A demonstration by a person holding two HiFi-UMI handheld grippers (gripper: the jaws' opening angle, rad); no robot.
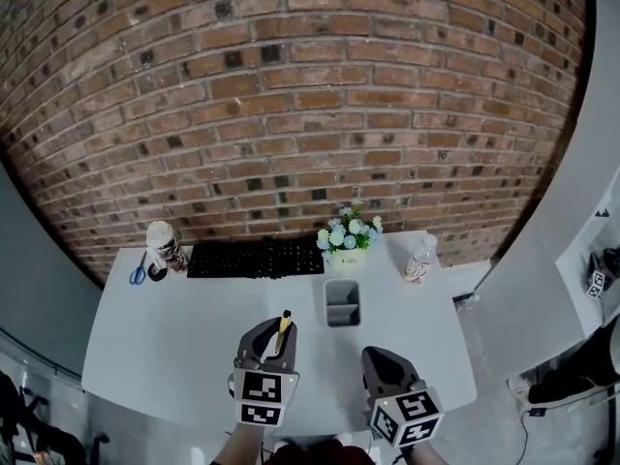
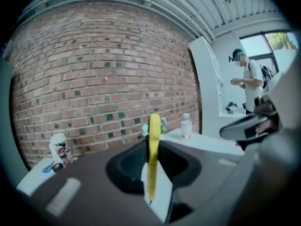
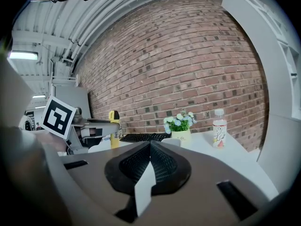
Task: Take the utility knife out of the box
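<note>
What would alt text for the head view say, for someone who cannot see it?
The left gripper holds a yellow utility knife upright over a white table, beside the empty, closed right gripper. Beyond stand a grey box, keyboard, flowers and bottle before a brick wall.

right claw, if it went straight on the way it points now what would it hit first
Most likely the box, whose rim shows just beyond the shut right claw; the flowers stand behind it. Depth is unclear, so it could touch the table first.
</note>
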